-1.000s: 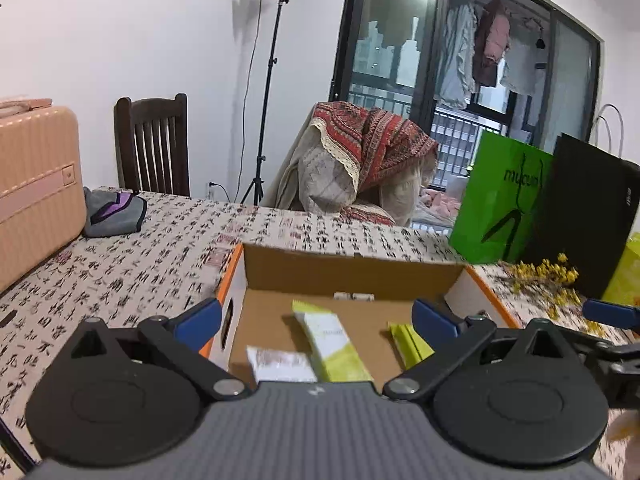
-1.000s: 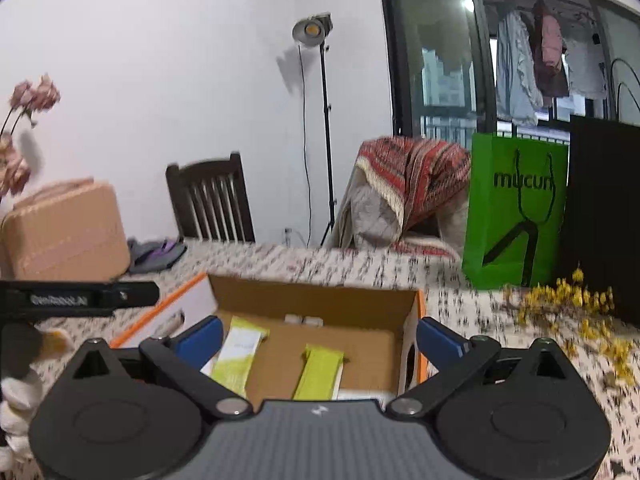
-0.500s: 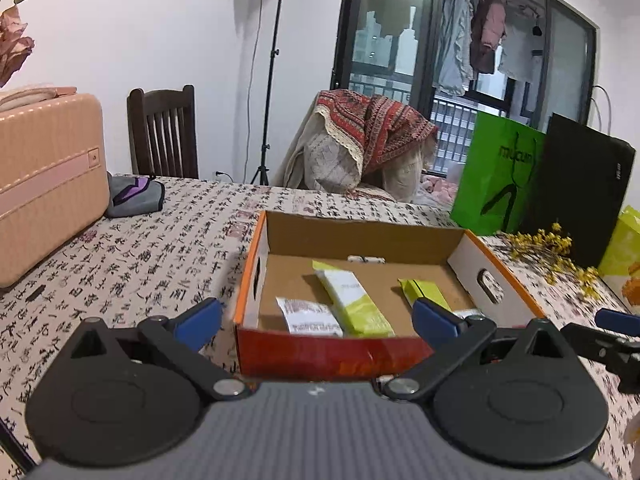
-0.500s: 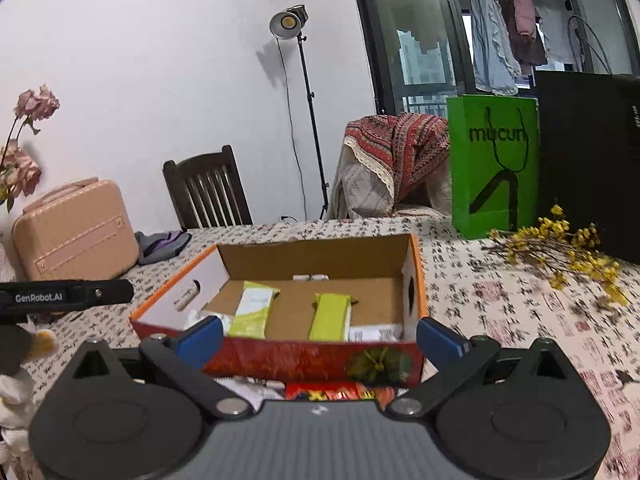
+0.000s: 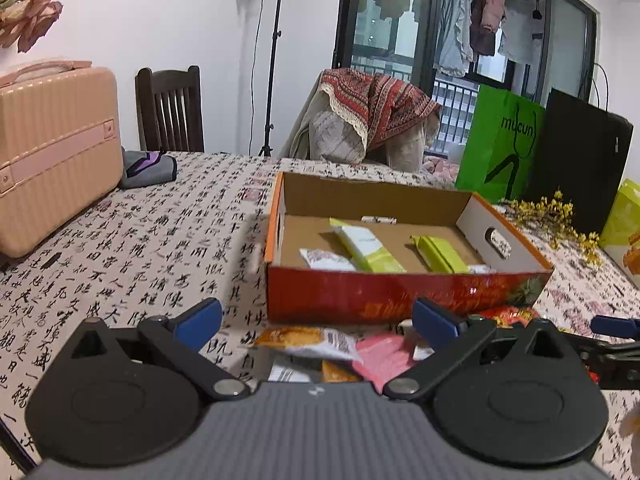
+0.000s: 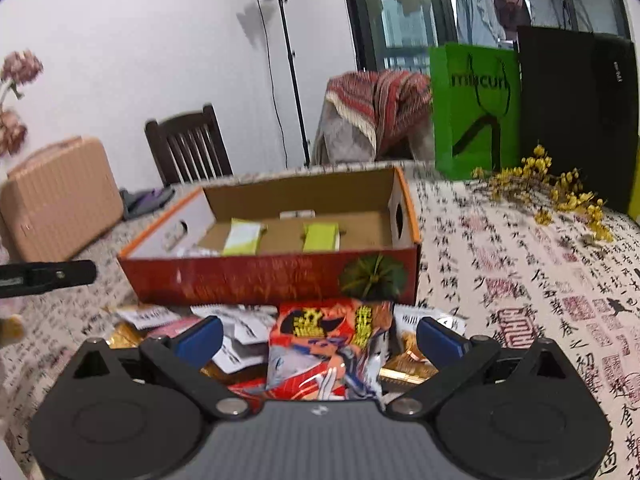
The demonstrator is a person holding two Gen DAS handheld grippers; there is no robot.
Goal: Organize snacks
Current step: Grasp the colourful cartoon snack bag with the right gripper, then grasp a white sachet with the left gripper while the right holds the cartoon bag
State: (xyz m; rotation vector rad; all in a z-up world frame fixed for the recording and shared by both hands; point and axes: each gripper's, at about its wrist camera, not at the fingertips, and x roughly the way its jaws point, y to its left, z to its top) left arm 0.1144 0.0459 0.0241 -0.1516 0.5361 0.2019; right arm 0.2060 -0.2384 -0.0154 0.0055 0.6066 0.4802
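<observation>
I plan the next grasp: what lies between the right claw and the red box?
In the right wrist view, loose snack packets lie between the open right claw and the red box; a red packet is nearest.
</observation>
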